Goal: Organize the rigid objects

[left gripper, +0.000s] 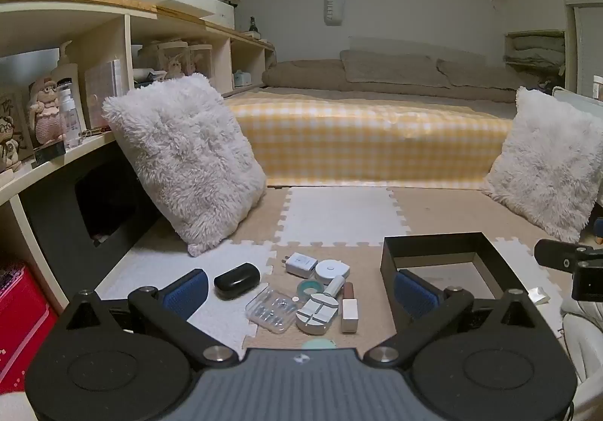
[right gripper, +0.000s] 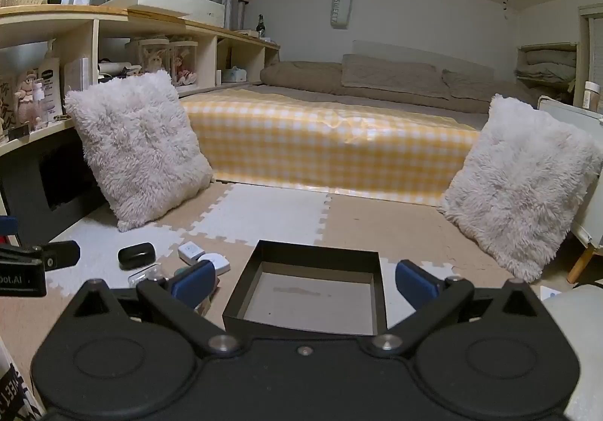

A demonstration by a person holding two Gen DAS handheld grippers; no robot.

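Note:
A pile of small rigid items lies on the foam floor mat: a black oval case (left gripper: 237, 280), a white charger plug (left gripper: 300, 263), a round white device (left gripper: 331, 269), a clear plastic case (left gripper: 272, 311), a grey round tool (left gripper: 316, 312) and a lipstick box (left gripper: 349, 310). An empty black box (left gripper: 448, 272) stands to their right; it also shows in the right wrist view (right gripper: 309, 289). My left gripper (left gripper: 301, 294) is open and empty, just above the pile. My right gripper (right gripper: 305, 279) is open and empty, over the black box.
Two white fluffy pillows (left gripper: 188, 161) (left gripper: 546, 161) lean at left and right. A bed with a yellow checked cover (left gripper: 377, 142) lies beyond. A wooden shelf unit (left gripper: 56, 81) with bottles and figurines runs along the left. The other gripper's body (left gripper: 576, 270) shows at the right edge.

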